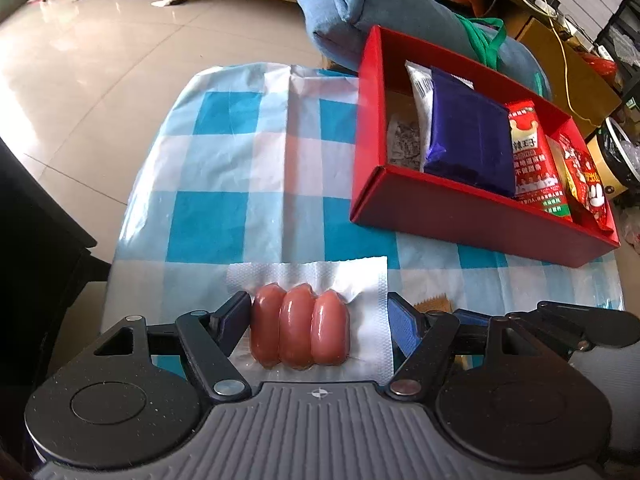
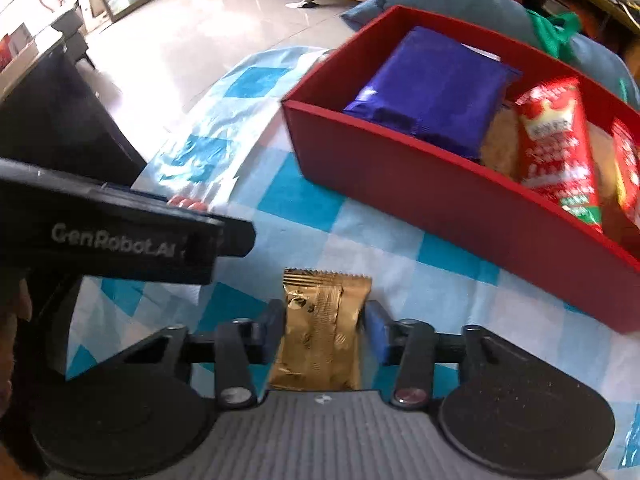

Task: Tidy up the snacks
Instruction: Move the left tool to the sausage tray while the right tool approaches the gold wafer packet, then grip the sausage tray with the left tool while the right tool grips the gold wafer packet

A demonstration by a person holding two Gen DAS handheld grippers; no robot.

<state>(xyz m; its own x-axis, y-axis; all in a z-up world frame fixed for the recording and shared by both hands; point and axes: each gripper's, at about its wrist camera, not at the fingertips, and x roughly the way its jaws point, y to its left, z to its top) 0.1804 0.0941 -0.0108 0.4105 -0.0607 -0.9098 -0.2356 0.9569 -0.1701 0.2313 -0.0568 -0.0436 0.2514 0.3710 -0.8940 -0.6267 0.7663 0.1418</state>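
A clear vacuum pack of three pink sausages [image 1: 300,332] sits between the fingers of my left gripper [image 1: 318,312], which is shut on the pack's edges over the blue-checked tablecloth [image 1: 240,160]. My right gripper [image 2: 325,314] is shut on a small gold snack packet [image 2: 320,328] low over the cloth. A corner of that gold packet [image 1: 434,304] shows past the left gripper's right finger. The red box [image 1: 480,216] stands to the front right and holds a purple packet [image 1: 468,140], a white packet [image 1: 420,92] and red packets [image 1: 536,156].
The left gripper's black housing [image 2: 120,232] crosses the right wrist view just left of the gold packet. The red box's near wall [image 2: 440,196] rises close ahead. A blue cushion [image 1: 380,0] lies behind the box. A dark cabinet [image 2: 60,120] stands left of the table.
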